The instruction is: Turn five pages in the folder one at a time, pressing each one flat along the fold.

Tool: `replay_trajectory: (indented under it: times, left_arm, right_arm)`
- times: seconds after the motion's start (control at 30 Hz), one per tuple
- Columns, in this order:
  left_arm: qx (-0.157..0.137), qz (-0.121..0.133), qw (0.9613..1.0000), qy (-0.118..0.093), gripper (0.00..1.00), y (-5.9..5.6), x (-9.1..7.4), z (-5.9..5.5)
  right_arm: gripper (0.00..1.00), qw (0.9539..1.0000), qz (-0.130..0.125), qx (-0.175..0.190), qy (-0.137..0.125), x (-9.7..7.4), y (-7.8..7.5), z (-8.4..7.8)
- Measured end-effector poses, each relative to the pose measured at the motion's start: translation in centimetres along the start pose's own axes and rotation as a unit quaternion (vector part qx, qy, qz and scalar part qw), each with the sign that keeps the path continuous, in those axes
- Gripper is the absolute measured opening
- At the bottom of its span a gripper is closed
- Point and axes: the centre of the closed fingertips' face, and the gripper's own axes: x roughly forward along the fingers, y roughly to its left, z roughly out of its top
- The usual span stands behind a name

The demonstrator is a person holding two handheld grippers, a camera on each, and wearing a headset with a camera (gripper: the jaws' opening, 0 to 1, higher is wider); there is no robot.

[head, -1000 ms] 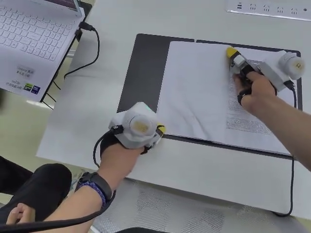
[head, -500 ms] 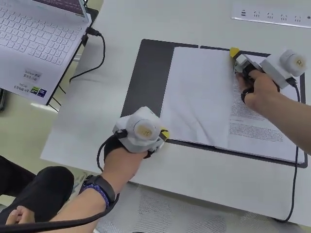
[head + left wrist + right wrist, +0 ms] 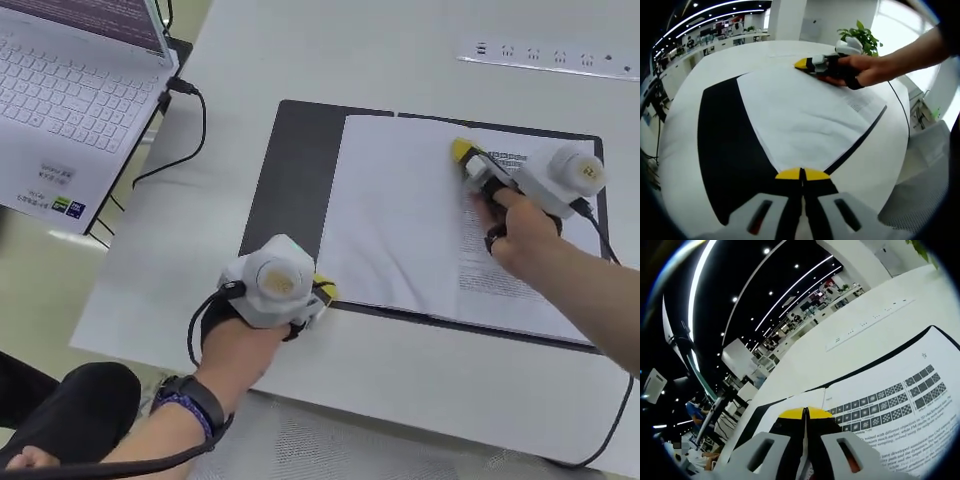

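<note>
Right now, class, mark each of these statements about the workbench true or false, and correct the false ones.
1. The folder lies open on the table. True.
2. The right tool rests near the top of the fold. True.
3. The left tool holds a page high in the air. False: it sits at the folder's near edge with its jaws shut, and the turned page lies down.
4. The laptop sits on the folder. False: it stands apart, far to the left.
5. The right-hand page is blank. False: it carries printed text.
</note>
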Motion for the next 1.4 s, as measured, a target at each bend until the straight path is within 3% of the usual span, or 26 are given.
replay_trajectory:
  times: [0.37, 0.73, 1.4]
  left_arm:
    - [-0.009, -0.002, 1.0000, 0.000, 0.00, 0.0, 0.0, 0.0]
    - [-0.009, 0.000, 1.0000, -0.001, 0.00, -0.1, 0.0, -0.1]
    - [-0.037, -0.003, 0.9992, -0.015, 0.00, 0.0, -0.1, -0.1]
  right_arm:
    - [0.00, 0.9996, 0.023, -0.013, 0.004, -3.0, 1.1, -2.1]
    - [0.00, 0.9996, 0.028, 0.002, -0.006, -6.4, 1.4, -4.0]
    - [0.00, 0.9993, 0.036, 0.001, 0.007, -10.0, 2.5, -6.7]
